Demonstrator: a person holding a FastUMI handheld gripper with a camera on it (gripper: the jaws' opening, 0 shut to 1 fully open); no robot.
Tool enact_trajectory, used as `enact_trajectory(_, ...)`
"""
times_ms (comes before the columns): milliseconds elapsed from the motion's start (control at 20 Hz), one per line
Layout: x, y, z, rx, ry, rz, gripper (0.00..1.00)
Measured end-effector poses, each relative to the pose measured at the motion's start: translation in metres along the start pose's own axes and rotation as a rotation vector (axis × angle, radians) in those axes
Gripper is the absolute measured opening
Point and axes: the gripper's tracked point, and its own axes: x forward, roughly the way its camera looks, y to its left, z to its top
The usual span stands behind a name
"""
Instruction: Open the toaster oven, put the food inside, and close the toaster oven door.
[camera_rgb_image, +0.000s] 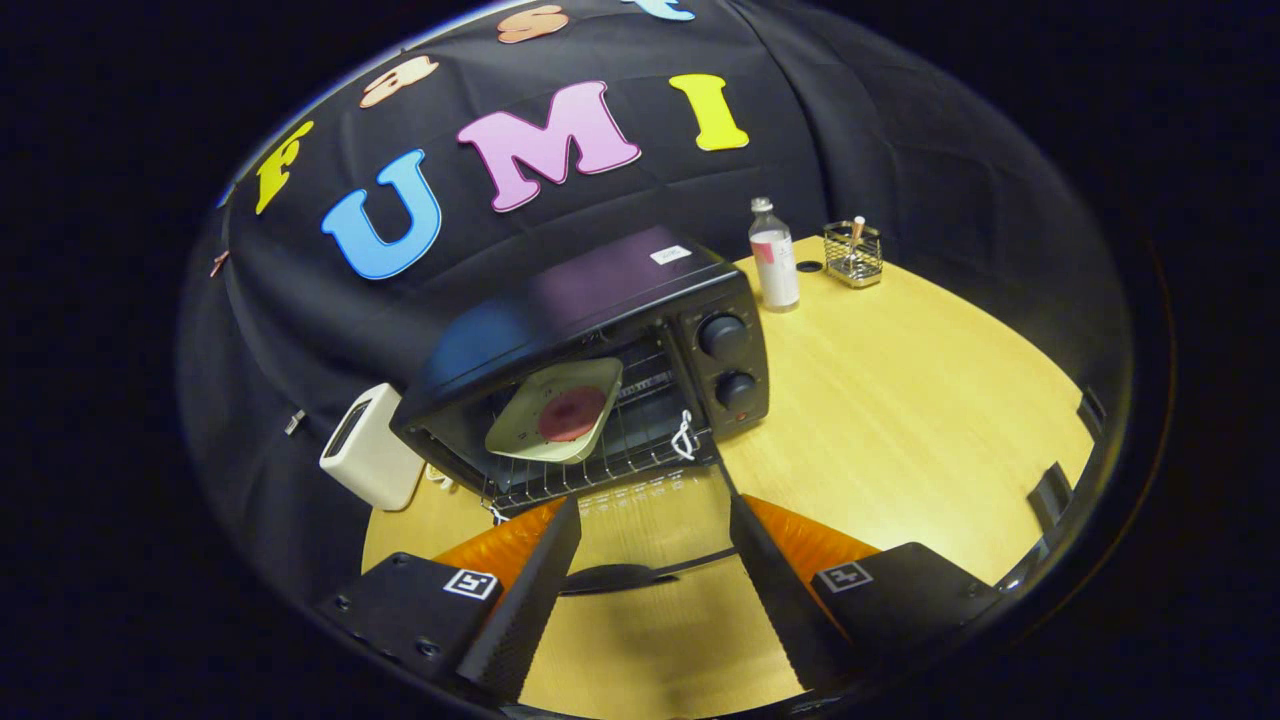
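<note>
Gripper (655, 515) fingers spread wide, holding nothing; plate of food (556, 410) sits inside open toaster oven (600, 340) just ahead.

the bench (900, 400) is of pale yellow wood with a fine grain. the toaster oven (600, 340) stands on it, with its door (640, 540) folded down over the bench top. just beside the oven, on the side away from its knobs, a cream box-shaped appliance (368, 448) stands at the bench edge. behind the oven, on the knob side, a bottle (774, 256) stands upright. a small dark round thing (809, 267) lies just beside the bottle, and a wire basket (853, 253) stands next to it.
</note>
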Motion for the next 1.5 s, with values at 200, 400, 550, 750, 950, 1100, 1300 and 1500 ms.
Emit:
enact_trajectory(200, -0.021, -0.029, 0.024, -0.005, -0.042, -0.032, 0.99)
enact_trajectory(400, -0.041, -0.053, 0.047, -0.025, -0.080, -0.071, 0.99)
enact_trajectory(550, -0.049, -0.065, 0.051, -0.050, -0.085, -0.073, 0.99)
enact_trajectory(750, -0.048, -0.078, 0.056, -0.100, -0.083, -0.048, 0.99)
enact_trajectory(950, -0.044, -0.090, 0.087, -0.187, -0.121, 0.025, 0.99)
enact_trajectory(1100, -0.055, -0.099, 0.130, -0.324, -0.214, 0.087, 0.99)
enact_trajectory(1300, -0.076, -0.083, 0.155, -0.427, -0.333, 0.141, 0.98)
enact_trajectory(1500, -0.051, -0.057, 0.076, -0.445, -0.193, 0.178, 0.99)
